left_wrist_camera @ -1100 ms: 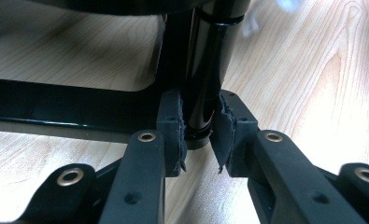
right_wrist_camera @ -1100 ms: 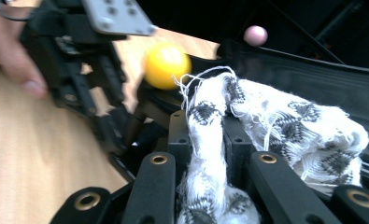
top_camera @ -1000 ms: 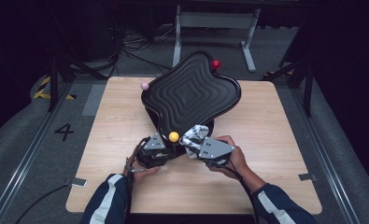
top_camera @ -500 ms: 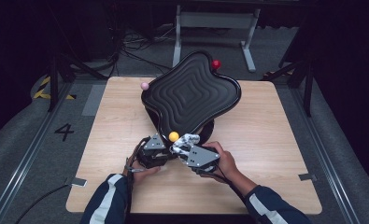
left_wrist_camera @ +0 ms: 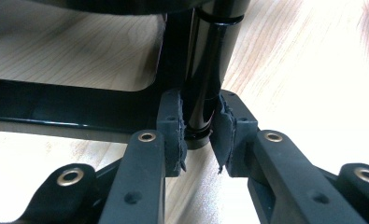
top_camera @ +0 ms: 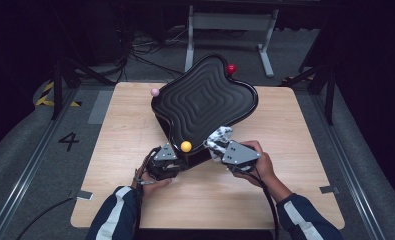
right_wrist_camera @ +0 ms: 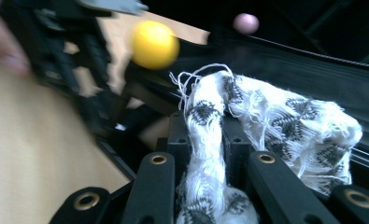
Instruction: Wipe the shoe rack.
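Observation:
A black, wavy-ribbed tray (top_camera: 205, 102) stands tilted on a black stand on the wooden table (top_camera: 295, 130). A yellow ball (top_camera: 186, 146) sits at its near rim, a pink ball (top_camera: 155, 92) at its left rim and a red ball (top_camera: 231, 69) at its far corner. My left gripper (top_camera: 179, 159) is shut on the stand's glossy black post (left_wrist_camera: 202, 84), pads pressed on both sides (left_wrist_camera: 198, 135). My right gripper (top_camera: 216, 146) is shut on a white cloth with a black pattern (right_wrist_camera: 266, 126), held against the tray's near edge, right of the yellow ball (right_wrist_camera: 155, 38).
The stand's black base bar (left_wrist_camera: 56, 109) lies flat on the table left of the post. Bare wood stretches to the left and right of the tray. Dark floor with cables and a metal frame (top_camera: 230, 30) lies beyond the far table edge.
My right gripper with the cloth swung left toward the yellow ball, then moved back right and slightly up along the tray's near edge. The left gripper stayed clamped on the post.

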Demonstrator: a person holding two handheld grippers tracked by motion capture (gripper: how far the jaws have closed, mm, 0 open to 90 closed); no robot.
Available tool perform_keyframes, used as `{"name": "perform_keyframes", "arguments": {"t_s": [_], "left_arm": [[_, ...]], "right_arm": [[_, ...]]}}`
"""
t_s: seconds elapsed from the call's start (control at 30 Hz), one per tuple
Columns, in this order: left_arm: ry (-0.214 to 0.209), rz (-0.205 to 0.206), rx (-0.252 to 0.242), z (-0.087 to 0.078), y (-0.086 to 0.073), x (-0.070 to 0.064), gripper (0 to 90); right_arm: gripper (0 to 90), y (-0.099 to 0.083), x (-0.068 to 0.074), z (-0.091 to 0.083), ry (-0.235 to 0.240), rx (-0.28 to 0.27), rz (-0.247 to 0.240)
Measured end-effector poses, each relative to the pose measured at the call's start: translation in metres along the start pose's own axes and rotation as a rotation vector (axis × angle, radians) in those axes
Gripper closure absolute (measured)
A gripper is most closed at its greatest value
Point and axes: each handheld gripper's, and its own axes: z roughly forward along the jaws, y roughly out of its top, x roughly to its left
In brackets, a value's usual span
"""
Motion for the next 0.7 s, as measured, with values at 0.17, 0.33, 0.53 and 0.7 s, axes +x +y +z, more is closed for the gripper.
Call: {"name": "perform_keyframes", "arguments": {"t_s": [0.17, 0.33, 0.53, 0.7], "left_arm": [[-0.002, -0.001, 0.0, 0.0, 0.0, 0.0, 73.2], [-0.005, -0.004, -0.004, 0.0, 0.0, 0.001, 73.2], [-0.005, -0.005, -0.005, 0.0, 0.0, 0.001, 73.2], [0.0, 0.0, -0.002, 0.0, 0.0, 0.0, 73.2]], "right_arm": [[78.5, -0.011, -0.026, -0.011, -0.042, -0.011, 0.083], [78.2, -0.021, -0.053, -0.028, -0.068, -0.024, 0.133], [78.1, -0.024, -0.069, -0.041, -0.1, -0.031, 0.147], [78.0, -0.028, -0.081, -0.049, -0.119, -0.044, 0.17]]}}
